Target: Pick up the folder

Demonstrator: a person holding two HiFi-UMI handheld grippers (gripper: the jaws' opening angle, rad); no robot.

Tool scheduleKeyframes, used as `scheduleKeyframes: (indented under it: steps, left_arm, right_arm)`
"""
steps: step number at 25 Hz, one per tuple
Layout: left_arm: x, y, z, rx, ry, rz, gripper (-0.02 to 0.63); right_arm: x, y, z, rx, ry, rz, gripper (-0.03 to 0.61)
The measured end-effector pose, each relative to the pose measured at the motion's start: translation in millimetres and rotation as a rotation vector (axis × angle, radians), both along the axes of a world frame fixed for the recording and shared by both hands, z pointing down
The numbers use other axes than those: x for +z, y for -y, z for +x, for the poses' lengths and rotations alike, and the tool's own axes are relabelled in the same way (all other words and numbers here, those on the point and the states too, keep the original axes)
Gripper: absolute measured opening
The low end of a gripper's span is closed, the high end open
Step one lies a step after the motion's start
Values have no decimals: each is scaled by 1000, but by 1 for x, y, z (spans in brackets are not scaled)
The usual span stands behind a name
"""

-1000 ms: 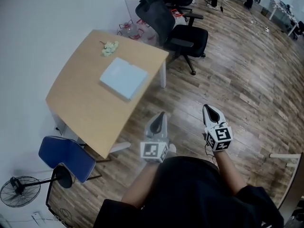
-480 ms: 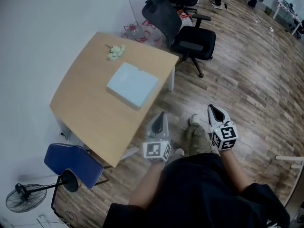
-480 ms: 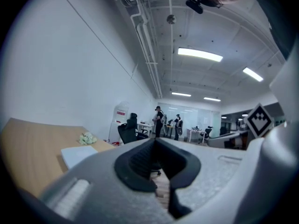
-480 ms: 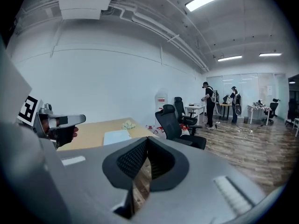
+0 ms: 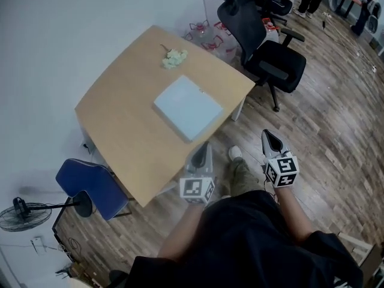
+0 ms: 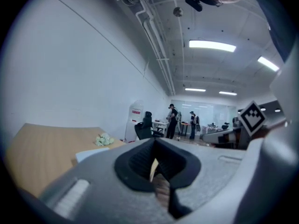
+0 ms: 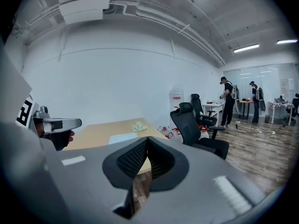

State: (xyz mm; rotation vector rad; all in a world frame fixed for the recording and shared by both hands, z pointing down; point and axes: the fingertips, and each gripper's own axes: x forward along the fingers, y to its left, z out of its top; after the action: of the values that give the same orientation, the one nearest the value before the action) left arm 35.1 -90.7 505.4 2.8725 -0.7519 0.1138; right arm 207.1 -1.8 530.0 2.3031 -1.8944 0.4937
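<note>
The folder (image 5: 189, 107) is a pale blue flat rectangle lying on the wooden table (image 5: 126, 125), near its right edge; it shows as a pale strip (image 6: 88, 154) in the left gripper view and a pale slab (image 7: 122, 137) in the right gripper view. My left gripper (image 5: 204, 147) is shut and empty, just off the table's near edge, short of the folder. My right gripper (image 5: 268, 135) is shut and empty over the floor, to the right of the table. A small bunch of pale flowers (image 5: 174, 57) lies at the table's far side.
A black office chair (image 5: 264, 47) stands by the table's far right corner. A blue chair (image 5: 87, 185) sits at the near left corner, a floor fan (image 5: 24, 216) beyond it. White wall runs along the left. People stand at desks far back (image 7: 228, 107).
I have walked closer to the table: it and the folder now sit nearer and more central in the head view. Both grippers stay shut and keep their place in front of me.
</note>
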Motion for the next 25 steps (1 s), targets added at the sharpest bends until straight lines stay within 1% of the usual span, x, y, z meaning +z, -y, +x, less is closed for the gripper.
scheduleKeyframes:
  steps: [2, 5, 7, 10, 16, 20, 25]
  left_arm:
    - [4, 26, 9, -42, 13, -22, 2]
    - [12, 58, 33, -71, 30, -45, 2]
    - [19, 79, 51, -87, 37, -73, 2]
    - [31, 109, 72, -117, 51, -114, 2]
    - [49, 177, 98, -213, 92, -134, 2]
    - [64, 213, 99, -291, 116, -156, 2]
    - [83, 253, 71, -431, 135, -200, 2]
  right_arm:
    - [2, 35, 13, -41, 13, 3, 0]
    - [12, 80, 32, -96, 39, -7, 0]
    - [22, 107, 43, -149, 53, -24, 0]
    - [38, 141, 52, -243, 40, -65, 0]
    - [57, 216, 75, -356, 81, -95, 0]
    - [69, 261, 83, -443, 94, -108, 2]
    - [87, 324, 78, -536, 101, -134, 2]
